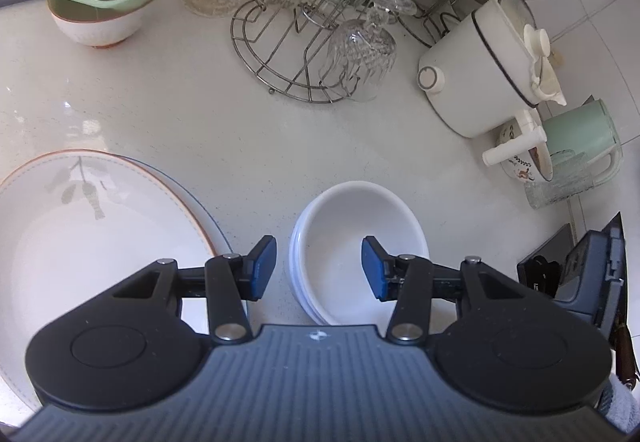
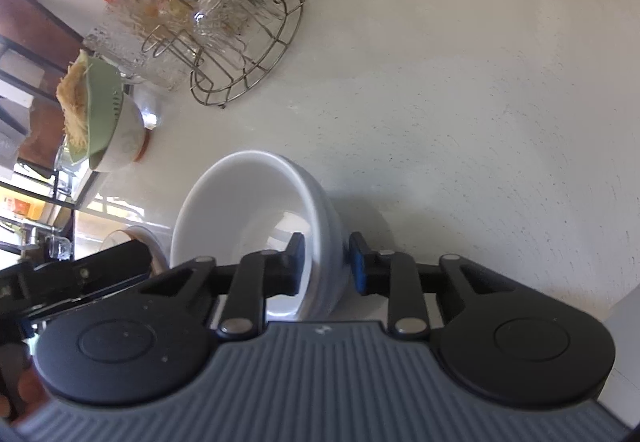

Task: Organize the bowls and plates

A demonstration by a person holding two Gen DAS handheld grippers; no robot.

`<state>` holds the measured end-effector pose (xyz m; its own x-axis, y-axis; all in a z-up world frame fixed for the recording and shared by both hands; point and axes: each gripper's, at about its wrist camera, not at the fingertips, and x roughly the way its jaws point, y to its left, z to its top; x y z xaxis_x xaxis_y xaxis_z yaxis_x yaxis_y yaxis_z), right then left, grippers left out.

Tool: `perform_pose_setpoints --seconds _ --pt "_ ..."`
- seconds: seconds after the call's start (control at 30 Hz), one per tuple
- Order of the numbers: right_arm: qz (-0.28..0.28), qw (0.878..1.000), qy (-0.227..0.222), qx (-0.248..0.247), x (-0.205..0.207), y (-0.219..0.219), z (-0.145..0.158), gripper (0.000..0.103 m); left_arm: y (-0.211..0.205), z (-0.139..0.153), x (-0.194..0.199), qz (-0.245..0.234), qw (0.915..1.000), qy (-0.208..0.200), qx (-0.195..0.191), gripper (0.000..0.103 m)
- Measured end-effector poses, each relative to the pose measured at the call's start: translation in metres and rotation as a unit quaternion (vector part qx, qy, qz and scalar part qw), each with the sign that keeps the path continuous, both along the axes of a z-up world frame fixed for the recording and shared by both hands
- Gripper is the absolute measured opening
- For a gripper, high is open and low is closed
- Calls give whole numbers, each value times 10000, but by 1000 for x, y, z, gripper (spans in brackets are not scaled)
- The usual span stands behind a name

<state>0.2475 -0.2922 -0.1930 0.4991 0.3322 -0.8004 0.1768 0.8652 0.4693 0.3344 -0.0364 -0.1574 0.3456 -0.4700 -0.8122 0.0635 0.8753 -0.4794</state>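
With right gripper (image 2: pixel 325 262) straddling near wall of stacked white ceramic bowls (image 2: pixel 240 209) on pale counter (image 2: pixel 460 121), I read pads nearly pinching rim; left gripper (image 1: pixel 319 268) half open, empty, bowls just beyond.

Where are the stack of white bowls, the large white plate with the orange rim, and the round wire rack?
Stack of white bowls (image 1: pixel 352 242): left wrist view, inside of the top bowl.
Large white plate with the orange rim (image 1: pixel 100 242): left wrist view, its bare centre.
Round wire rack (image 1: pixel 280 69): left wrist view, its base grid.
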Motion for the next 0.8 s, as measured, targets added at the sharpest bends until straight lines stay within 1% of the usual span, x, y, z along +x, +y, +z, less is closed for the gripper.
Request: perform_pose_setpoints --seconds 0.2,0.37,0.43,0.47,0.57,0.63,0.73,0.8 --pt "-92 9999 -74 -110 -6 -4 2 18 -20 -2 7 -290 9995 23 98 53" --pt "-346 9991 -100 -210 -14 -22 3 18 -47 -10 11 -636 9978 101 173 53" --pt "-438 9986 -111 -263 -17 -27 4 17 -59 -17 13 -791 9967 143 135 53" --pt "-475 9983 -116 -304 -19 -29 5 17 -63 -22 15 -797 9964 239 156 53" --pt "-571 9977 -146 -343 -23 -38 7 16 -76 -32 15 -855 9957 275 210 53" --pt "-607 9975 -181 -323 -25 -42 8 16 -82 -40 16 -863 9952 412 213 53" --pt "-633 9973 -227 -288 -28 -47 8 16 -89 -47 17 -838 9946 499 341 50" --pt "-635 9972 -265 -278 -31 -50 8 16 -92 -47 16 -832 9947 494 335 43"
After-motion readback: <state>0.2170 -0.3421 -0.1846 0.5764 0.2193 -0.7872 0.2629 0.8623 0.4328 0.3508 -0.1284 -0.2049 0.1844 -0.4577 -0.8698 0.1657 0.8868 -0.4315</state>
